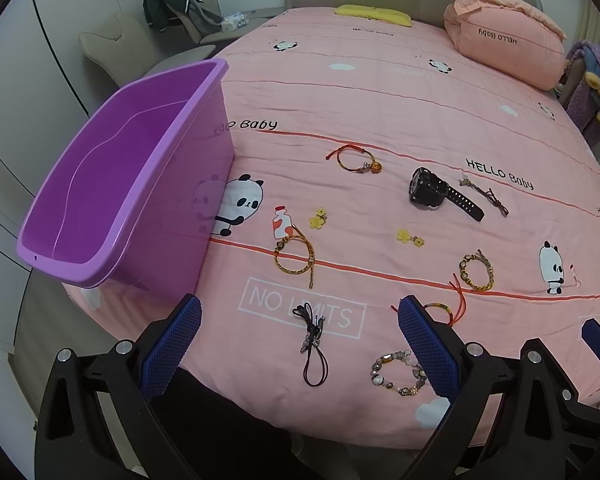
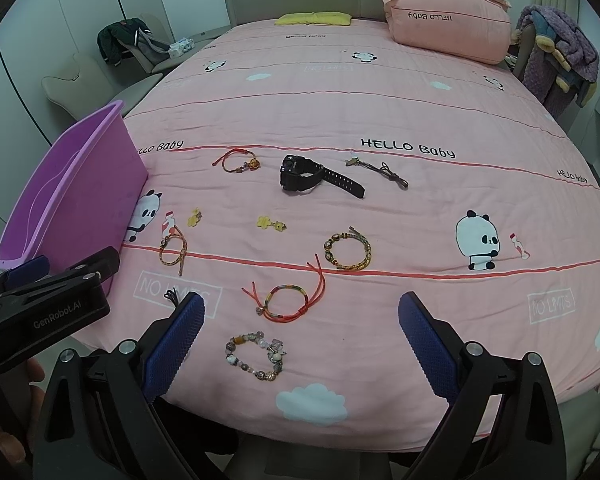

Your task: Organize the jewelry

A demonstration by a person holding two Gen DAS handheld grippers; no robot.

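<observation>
Both grippers hang over the near edge of a bed [image 2: 380, 112] covered in a pink panda-print sheet, each with its jaws spread wide and holding nothing. The left gripper [image 1: 300, 344] frames a black cord [image 1: 312, 344] lying on the "NO LIMITS" print, and the right gripper [image 2: 300, 340] frames a beaded bracelet [image 2: 256, 356] near the sheet's edge. Just beyond that bracelet lies a multicoloured string bracelet [image 2: 286, 304] with loose red ends. Farther in, a gold-and-dark braided bracelet [image 2: 348, 250] sits to the right, and a yellow braided bracelet [image 2: 173, 249] lies to the left, beside a printed bottle. Between them are two small yellow flower charms [image 2: 271, 223], with another yellow charm [image 2: 195, 217] to their left. In the far row, along the "HELLO Baby" line, rest a red cord bracelet [image 2: 238, 161], a black watch [image 2: 312, 178] with its strap stretched out to the right, and a dark cord with a pale charm [image 2: 378, 169]. A purple bin [image 1: 132, 184] stands on the bed's left side, well apart from most pieces; its inside looks bare. At the head of the bed are a pink pillow [image 2: 448, 20] and a small yellow cushion [image 2: 314, 19].
</observation>
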